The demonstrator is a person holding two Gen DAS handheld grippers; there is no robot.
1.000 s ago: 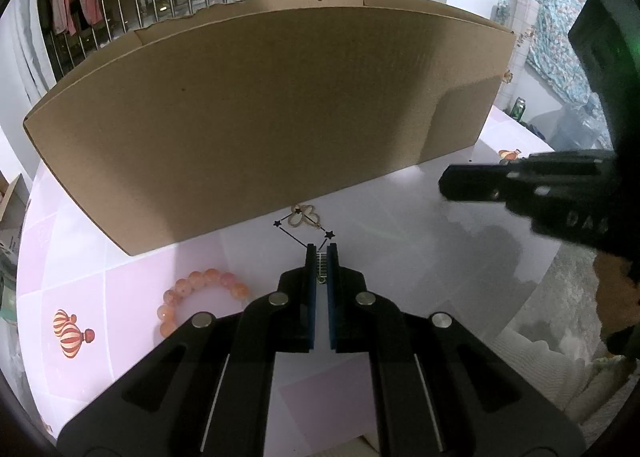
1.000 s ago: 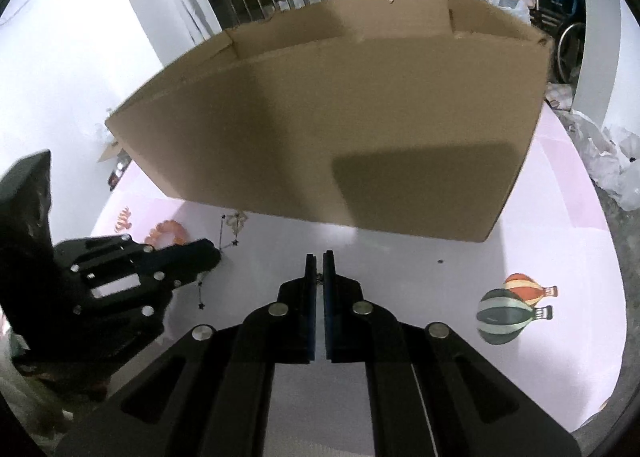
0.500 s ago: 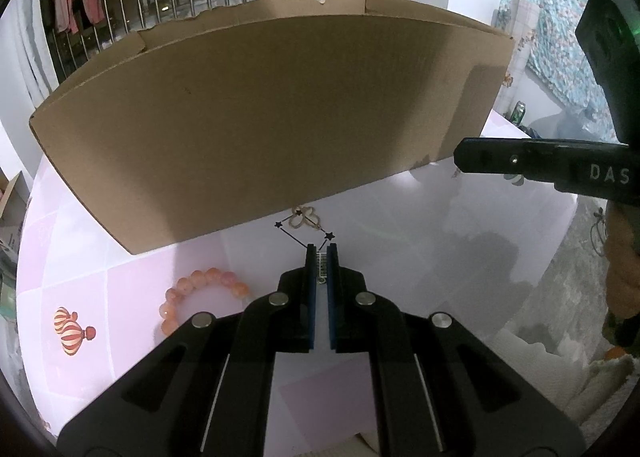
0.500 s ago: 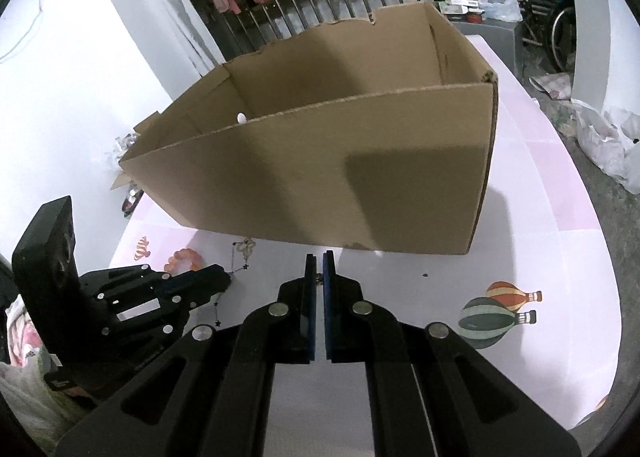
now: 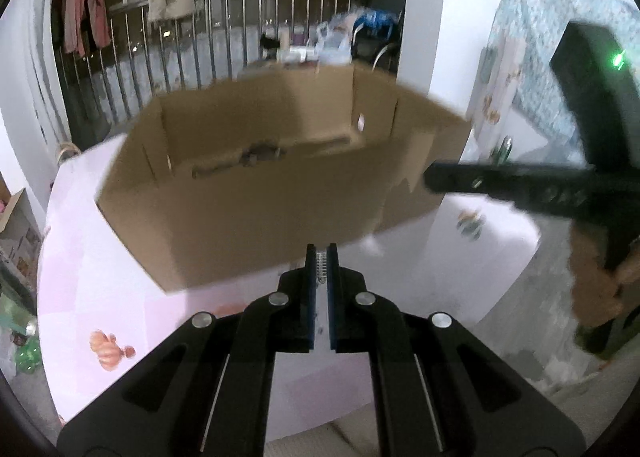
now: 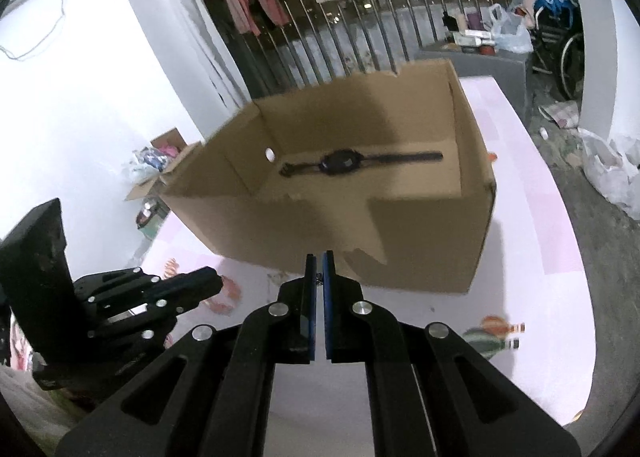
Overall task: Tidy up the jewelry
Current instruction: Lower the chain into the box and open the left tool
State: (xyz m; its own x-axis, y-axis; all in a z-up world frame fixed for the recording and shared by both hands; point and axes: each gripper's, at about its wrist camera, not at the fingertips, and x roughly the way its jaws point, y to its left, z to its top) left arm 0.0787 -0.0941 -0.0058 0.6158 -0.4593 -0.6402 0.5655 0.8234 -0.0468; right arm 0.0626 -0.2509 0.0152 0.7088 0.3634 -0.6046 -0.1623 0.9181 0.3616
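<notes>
Both grippers, left [image 5: 321, 253] and right [image 6: 319, 261], have fingers together, each seemingly pinching a thin chain end. A black watch [image 6: 340, 163] lies inside the cardboard box [image 6: 420, 245] at twelve o'clock on the worktop [image 6: 532, 277].

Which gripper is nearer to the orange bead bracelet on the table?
Left. In the right wrist view, the left gripper has its tip just beside the blurred bead bracelet. The right gripper is farther along, before the cardboard box.
</notes>
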